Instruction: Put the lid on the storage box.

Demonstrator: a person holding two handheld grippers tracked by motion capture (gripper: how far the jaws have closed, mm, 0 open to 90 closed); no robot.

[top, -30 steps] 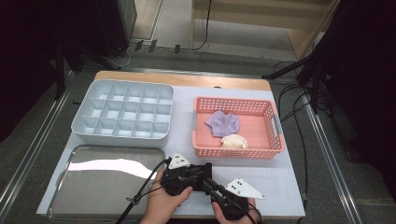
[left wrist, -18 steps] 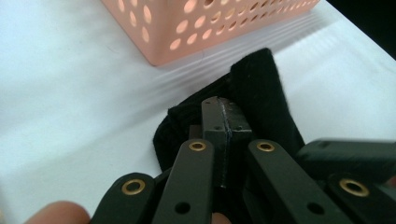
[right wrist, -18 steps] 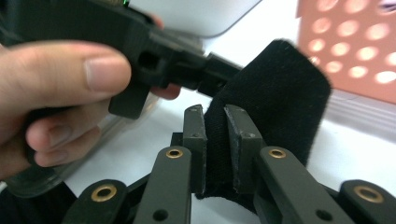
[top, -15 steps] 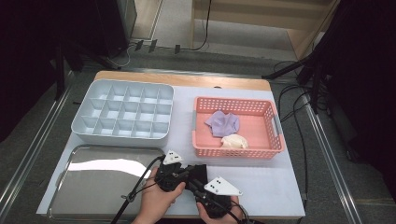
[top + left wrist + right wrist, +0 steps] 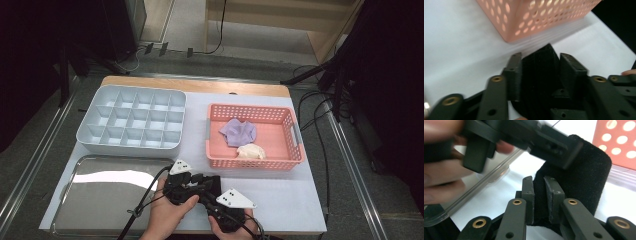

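Both hands have drawn back toward the near table edge and a little leftward since a second ago, bringing a black ribbed fabric piece (image 5: 207, 184) with them. Its folded edge is pinched between the narrowly set jaws of the right gripper (image 5: 539, 185), pads pressing the cloth from both sides. In its own view the left gripper (image 5: 541, 65) has the same cloth between its jaws, which have just been opening; a sliver of gap shows beside the right pad (image 5: 571, 72), so the hold looks loose, and whether the pads still press I cannot tell. In the high view the left gripper (image 5: 192, 182) and right gripper (image 5: 212, 192) sit close together, crossing over the cloth, just above the white tabletop (image 5: 280, 200). A shiny rectangular metal tray (image 5: 100, 200) lies just to their left. Beyond them stands a pink perforated plastic basket (image 5: 295, 145) holding a lilac cloth (image 5: 239, 132) and a cream cloth (image 5: 251, 151). A pale grey compartmented plastic organiser (image 5: 132, 122) sits farther left.
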